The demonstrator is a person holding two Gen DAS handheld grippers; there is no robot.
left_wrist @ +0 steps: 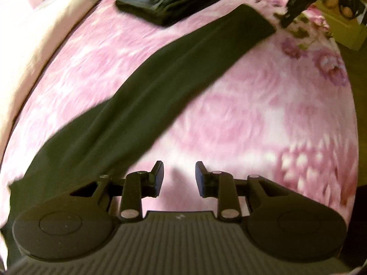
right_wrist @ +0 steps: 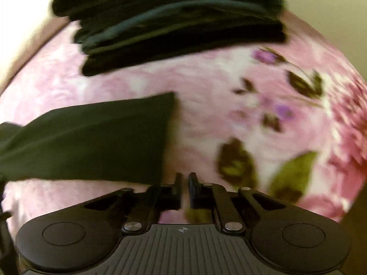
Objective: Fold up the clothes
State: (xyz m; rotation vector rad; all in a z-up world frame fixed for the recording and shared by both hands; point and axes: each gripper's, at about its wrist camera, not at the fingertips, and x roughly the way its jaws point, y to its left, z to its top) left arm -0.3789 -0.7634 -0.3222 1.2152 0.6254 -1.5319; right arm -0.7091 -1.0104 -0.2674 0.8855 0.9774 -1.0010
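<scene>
**Dark garment stretched across the bed, both tongs empty**

My left tongs (left_wrist: 179,178) hang over the pink floral blanket (left_wrist: 240,119) with the jaws wide apart and nothing between them. Just to their left runs the long dark garment (left_wrist: 146,87), folded narrow and lying flat from the near left of the bed toward the far right.

My right tongs (right_wrist: 185,190) are nearly closed, a thin gap left between the jaws, holding nothing. They sit just beside the garment's squared end. A stack of folded dark clothes (right_wrist: 174,23) rests at the bed's far edge. Both views are blurred.
</scene>
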